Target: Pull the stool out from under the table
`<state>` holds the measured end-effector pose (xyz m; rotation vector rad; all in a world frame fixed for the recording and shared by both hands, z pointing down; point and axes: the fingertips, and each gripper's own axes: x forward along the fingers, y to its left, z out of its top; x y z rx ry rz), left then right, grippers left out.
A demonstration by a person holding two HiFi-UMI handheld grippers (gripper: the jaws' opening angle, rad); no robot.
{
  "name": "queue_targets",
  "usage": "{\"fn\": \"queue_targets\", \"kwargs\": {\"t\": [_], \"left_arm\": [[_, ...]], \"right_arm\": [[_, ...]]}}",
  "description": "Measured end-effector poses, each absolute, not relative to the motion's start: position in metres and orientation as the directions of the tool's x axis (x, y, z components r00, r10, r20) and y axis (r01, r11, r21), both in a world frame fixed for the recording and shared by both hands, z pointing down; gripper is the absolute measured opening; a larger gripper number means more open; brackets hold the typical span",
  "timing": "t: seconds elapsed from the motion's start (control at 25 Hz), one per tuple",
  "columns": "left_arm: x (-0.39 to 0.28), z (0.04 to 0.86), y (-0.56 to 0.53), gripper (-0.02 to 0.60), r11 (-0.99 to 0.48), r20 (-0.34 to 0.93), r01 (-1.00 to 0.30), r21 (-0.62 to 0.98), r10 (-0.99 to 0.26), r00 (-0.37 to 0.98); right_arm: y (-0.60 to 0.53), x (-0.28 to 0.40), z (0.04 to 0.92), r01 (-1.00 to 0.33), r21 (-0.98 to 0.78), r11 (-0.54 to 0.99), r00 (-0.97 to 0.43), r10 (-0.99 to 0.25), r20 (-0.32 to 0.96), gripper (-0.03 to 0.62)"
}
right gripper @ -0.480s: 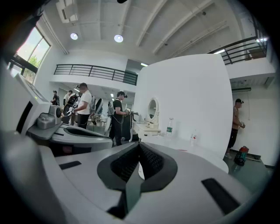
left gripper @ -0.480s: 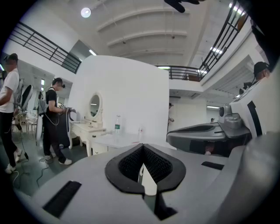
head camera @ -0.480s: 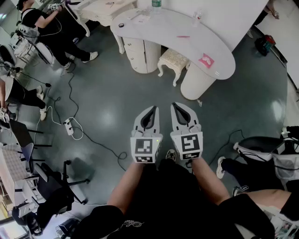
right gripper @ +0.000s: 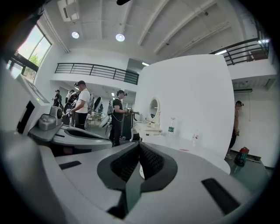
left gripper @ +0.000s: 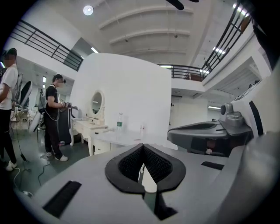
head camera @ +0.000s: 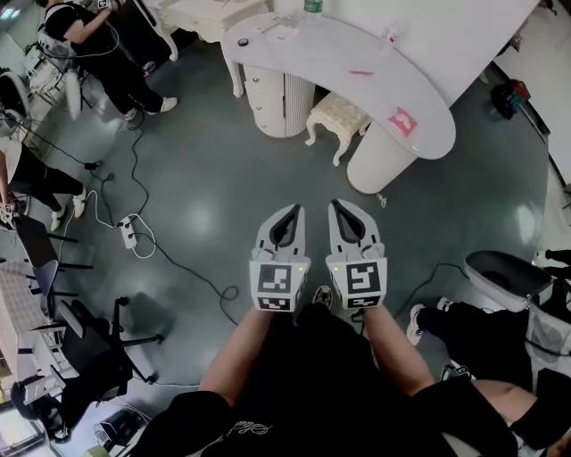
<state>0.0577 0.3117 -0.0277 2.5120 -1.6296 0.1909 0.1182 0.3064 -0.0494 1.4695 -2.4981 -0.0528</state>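
A cream stool (head camera: 337,114) with a patterned seat and carved legs stands tucked under the curved white table (head camera: 419,143), between its two round pedestals. My left gripper (head camera: 292,211) and right gripper (head camera: 335,207) are held side by side over the grey floor, well short of the stool. Both are shut with nothing between the jaws. In the left gripper view the left gripper (left gripper: 142,147) points toward the table (left gripper: 114,138). The right gripper (right gripper: 139,146) shows its pads pressed together, with the table (right gripper: 197,154) beyond.
A bottle (head camera: 312,6) and small items sit on the table. People (head camera: 98,54) stand and sit at the left, with cables and a power strip (head camera: 127,235) on the floor. Another seated person (head camera: 482,326) and a bin (head camera: 506,277) are at the right.
The view has shifted slightly forward toward the table; both grippers stay shut and side by side.
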Motion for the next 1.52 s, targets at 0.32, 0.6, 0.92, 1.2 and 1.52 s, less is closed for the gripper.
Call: {"fn": "queue_targets", "kwargs": {"t": [0.32, 0.6, 0.92, 1.2, 1.52], "left_arm": [[0.007, -0.016, 0.310, 0.006, -0.418, 0.205, -0.907, 0.055, -0.884, 0.420], [-0.019, -0.002, 0.296, 0.006, -0.459, 0.229, -0.885, 0.078, -0.856, 0.464], [-0.004, 0.019, 0.262, 0.006, -0.518, 0.285, -0.852, 0.071, -0.808, 0.515], [0.004, 0.032, 0.162, 0.006, -0.520, 0.333, -0.854, -0.010, -0.807, 0.488], [0.042, 0.058, 0.052, 0.006, -0.552, 0.377, -0.834, 0.026, -0.767, 0.519]], "right_arm": [[0.301, 0.069, -0.031, -0.871, 0.119, 0.476, -0.444, -0.868, 0.222, 0.006], [0.286, 0.048, -0.018, -0.910, 0.093, 0.405, -0.374, -0.896, 0.240, 0.006], [0.250, 0.073, 0.008, -0.938, 0.076, 0.338, -0.303, -0.907, 0.293, 0.006], [0.148, 0.087, 0.032, -0.930, 0.051, 0.363, -0.333, -0.895, 0.297, 0.006], [0.037, 0.114, 0.051, -0.885, 0.116, 0.452, -0.392, -0.855, 0.340, 0.006]]}}
